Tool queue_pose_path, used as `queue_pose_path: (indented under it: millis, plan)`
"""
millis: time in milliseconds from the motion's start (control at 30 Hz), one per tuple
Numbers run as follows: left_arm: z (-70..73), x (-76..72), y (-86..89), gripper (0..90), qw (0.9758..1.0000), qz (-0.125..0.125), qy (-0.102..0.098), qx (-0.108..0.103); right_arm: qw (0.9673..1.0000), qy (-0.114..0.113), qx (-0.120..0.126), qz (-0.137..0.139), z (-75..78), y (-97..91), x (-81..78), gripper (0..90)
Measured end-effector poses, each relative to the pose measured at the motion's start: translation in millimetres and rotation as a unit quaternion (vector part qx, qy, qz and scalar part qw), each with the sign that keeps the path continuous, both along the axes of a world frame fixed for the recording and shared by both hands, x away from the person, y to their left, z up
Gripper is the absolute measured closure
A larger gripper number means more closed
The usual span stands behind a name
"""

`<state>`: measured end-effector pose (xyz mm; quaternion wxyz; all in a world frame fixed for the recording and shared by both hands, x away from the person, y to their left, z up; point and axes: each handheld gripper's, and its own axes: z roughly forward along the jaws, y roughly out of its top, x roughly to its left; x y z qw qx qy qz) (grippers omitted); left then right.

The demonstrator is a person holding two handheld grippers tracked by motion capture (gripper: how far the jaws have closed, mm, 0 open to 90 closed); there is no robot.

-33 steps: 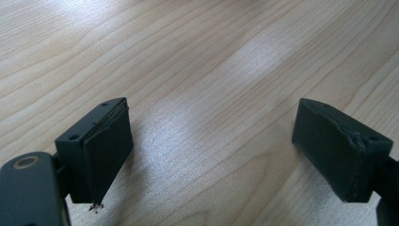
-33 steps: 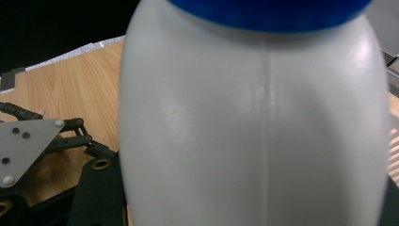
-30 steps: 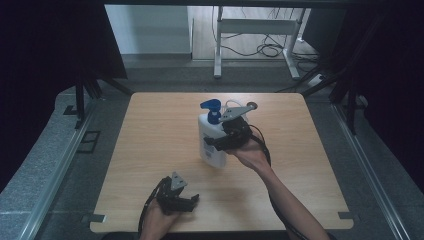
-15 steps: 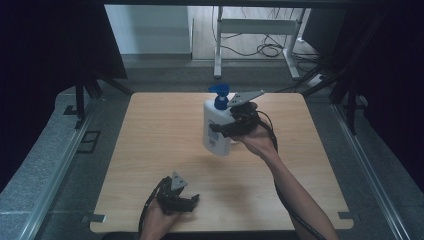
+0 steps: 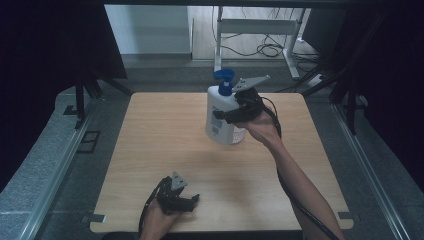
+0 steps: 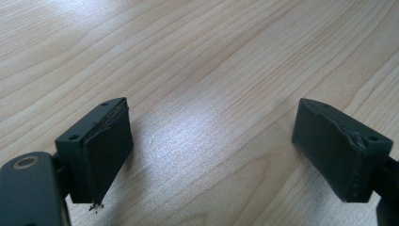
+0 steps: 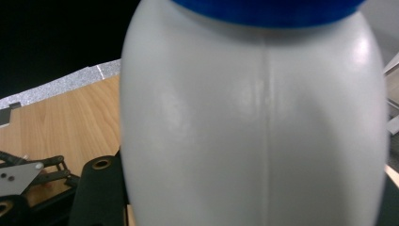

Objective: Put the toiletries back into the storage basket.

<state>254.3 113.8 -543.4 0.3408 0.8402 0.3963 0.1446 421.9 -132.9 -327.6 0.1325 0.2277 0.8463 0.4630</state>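
A white pump bottle with a blue pump head is held above the back middle of the wooden table. My right gripper is shut on its body from the right side, and the bottle looms close in the right gripper view, with its blue collar at the top. My left gripper rests near the table's front edge, and its jaws stand wide apart over bare wood with nothing between them.
Grey floor strips run along both sides of the table. Behind its far edge stand a white metal frame and loose cables. Black drapes hang at left and right.
My right gripper has lifted the bottle up and carried it toward the table's far edge. The left gripper has stayed put.
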Motion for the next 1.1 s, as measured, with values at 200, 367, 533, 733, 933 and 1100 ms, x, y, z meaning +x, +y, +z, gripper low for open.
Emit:
queue_pose_path:
  millis: [200,367,533,733,933,1100]
  plan:
    - [0.0,0.1,0.0,12.0,1.0,0.0,0.0,0.0,0.9999,-0.005,0.001,-0.01,5.4,-6.1,12.1,37.3]
    - [0.0,0.0,-0.1,12.0,1.0,0.0,0.0,0.0,0.9998,-0.012,-0.001,-0.019,7.7,-10.8,22.8,37.3]
    - [-0.1,0.1,-0.1,12.0,1.0,0.0,-0.001,0.0,0.9994,-0.017,-0.002,-0.029,8.1,-14.5,32.5,37.3]
    - [-0.1,0.0,-0.2,12.0,1.0,0.001,-0.001,0.0,0.9988,-0.019,-0.007,-0.045,5.4,-18.5,44.1,37.3]
    - [-0.1,0.1,-0.2,12.0,1.0,0.001,-0.001,0.0,0.9979,-0.021,-0.011,-0.06,0.9,-22.4,54.8,37.3]
    - [0.0,0.2,-0.1,12.0,1.0,0.0,-0.001,0.001,0.9978,-0.02,-0.012,-0.062,-6.4,-24.9,60.7,37.3]
